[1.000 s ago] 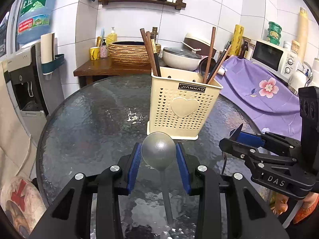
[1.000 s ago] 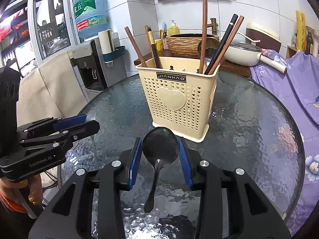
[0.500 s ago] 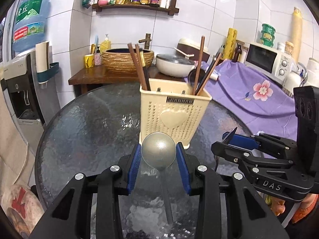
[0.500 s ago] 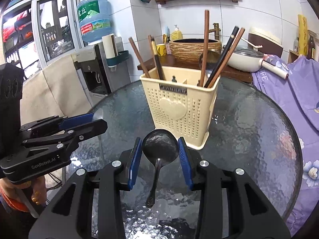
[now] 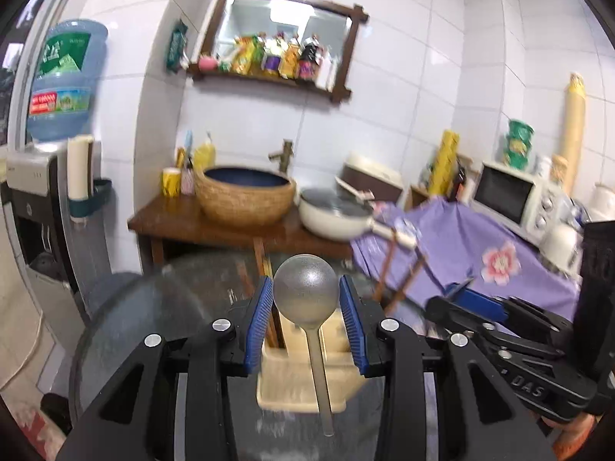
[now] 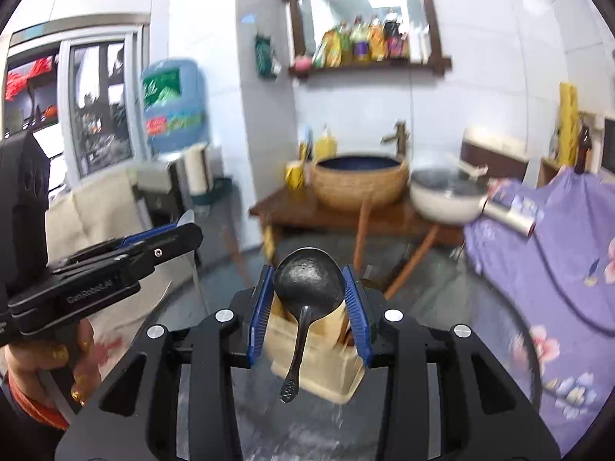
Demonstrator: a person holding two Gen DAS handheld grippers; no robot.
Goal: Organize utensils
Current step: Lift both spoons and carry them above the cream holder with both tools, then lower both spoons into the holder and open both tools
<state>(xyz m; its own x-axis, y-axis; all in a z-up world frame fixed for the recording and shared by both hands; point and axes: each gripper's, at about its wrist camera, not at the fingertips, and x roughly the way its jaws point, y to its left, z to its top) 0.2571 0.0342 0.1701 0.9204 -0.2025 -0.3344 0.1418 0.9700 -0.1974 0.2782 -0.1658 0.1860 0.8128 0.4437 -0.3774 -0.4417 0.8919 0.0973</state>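
My left gripper (image 5: 306,299) is shut on the bowl of a grey metal spoon (image 5: 306,292), handle hanging down towards me. My right gripper (image 6: 308,294) is shut on the bowl of a dark metal spoon (image 6: 308,288), handle hanging down. Both are raised above the cream utensil holder (image 5: 303,392), which stands on the round glass table (image 5: 127,330) and is partly hidden behind the fingers. It also shows in the right wrist view (image 6: 319,372). Wooden chopsticks (image 6: 361,230) stick up from the holder. The right gripper shows in the left view (image 5: 472,303), the left gripper in the right view (image 6: 180,230).
A wooden side table (image 5: 215,226) behind carries a woven basin (image 5: 244,198) and a white pan (image 5: 334,213). A purple flowered cloth (image 5: 480,253) covers a counter with a microwave (image 5: 507,196) at right. A water dispenser (image 5: 42,199) stands at left.
Both grippers have risen and come nearer over the utensil holder, still holding their spoons. The holder has dropped low in both views and the wall now fills them.
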